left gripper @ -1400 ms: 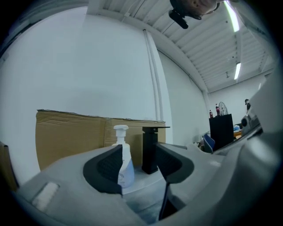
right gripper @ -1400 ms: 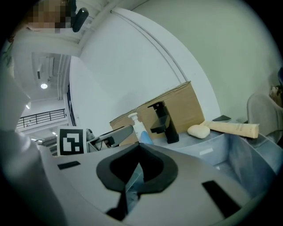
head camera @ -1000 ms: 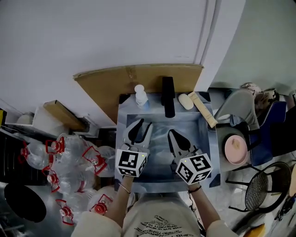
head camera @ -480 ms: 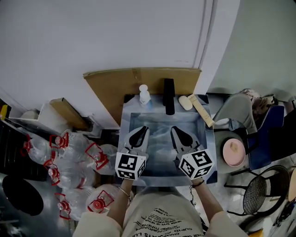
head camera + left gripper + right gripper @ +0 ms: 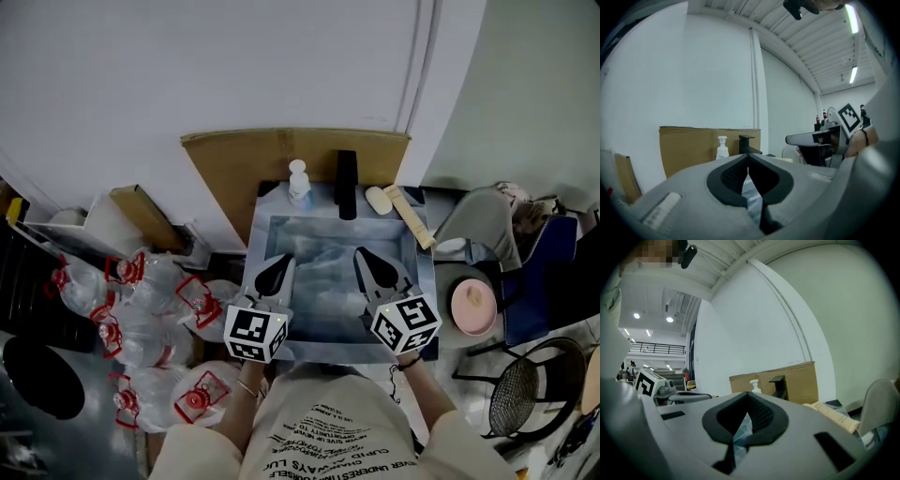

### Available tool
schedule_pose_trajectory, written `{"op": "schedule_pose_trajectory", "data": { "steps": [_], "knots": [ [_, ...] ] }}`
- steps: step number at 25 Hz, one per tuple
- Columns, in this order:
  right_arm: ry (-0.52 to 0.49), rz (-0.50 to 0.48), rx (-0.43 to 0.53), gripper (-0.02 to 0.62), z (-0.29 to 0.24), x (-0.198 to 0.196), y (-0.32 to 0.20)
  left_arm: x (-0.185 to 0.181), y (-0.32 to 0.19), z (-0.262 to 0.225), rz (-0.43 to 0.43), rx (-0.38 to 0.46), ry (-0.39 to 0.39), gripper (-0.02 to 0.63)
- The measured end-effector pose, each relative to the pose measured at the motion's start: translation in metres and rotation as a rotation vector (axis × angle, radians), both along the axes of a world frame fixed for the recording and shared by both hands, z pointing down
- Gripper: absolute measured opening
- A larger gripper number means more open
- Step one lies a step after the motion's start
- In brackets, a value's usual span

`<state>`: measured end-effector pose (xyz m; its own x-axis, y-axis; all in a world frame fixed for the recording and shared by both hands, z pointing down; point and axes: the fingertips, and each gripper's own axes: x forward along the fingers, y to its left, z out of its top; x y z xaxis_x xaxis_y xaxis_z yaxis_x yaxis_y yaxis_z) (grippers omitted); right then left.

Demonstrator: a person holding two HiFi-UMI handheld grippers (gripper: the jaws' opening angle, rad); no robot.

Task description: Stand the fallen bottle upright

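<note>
Grippers side by side over sink (image 5: 255, 246), both clenched empty
Jaws of the left gripper (image 5: 277, 265) have just been closing on nothing; the right gripper (image 5: 368, 260) points level, tips together. The bottle (image 5: 299, 185) stands upright on the back rim beside the faucet (image 5: 347, 183).

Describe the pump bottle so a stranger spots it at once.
Find the cardboard sheet against the wall behind the sink. On the sink's back ledge stands the pump bottle, just left of the black tap. It is the only white, upright bottle there.
</note>
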<state>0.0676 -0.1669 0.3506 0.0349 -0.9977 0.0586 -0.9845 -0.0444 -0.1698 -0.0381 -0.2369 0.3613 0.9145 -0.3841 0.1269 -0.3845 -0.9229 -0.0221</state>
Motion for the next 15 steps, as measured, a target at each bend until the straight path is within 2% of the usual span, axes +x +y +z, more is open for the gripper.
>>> {"op": "schedule_pose_trajectory", "data": {
  "steps": [8, 15],
  "knots": [
    [-0.003, -0.001, 0.033, 0.005, -0.004, 0.004, 0.013, -0.022, 0.005, -0.002, -0.042, -0.003, 0.012, 0.026],
    [-0.001, 0.006, 0.049, 0.003, -0.006, 0.009, 0.018, -0.026, 0.005, -0.008, -0.058, 0.013, 0.03, 0.026]
  ]
}}
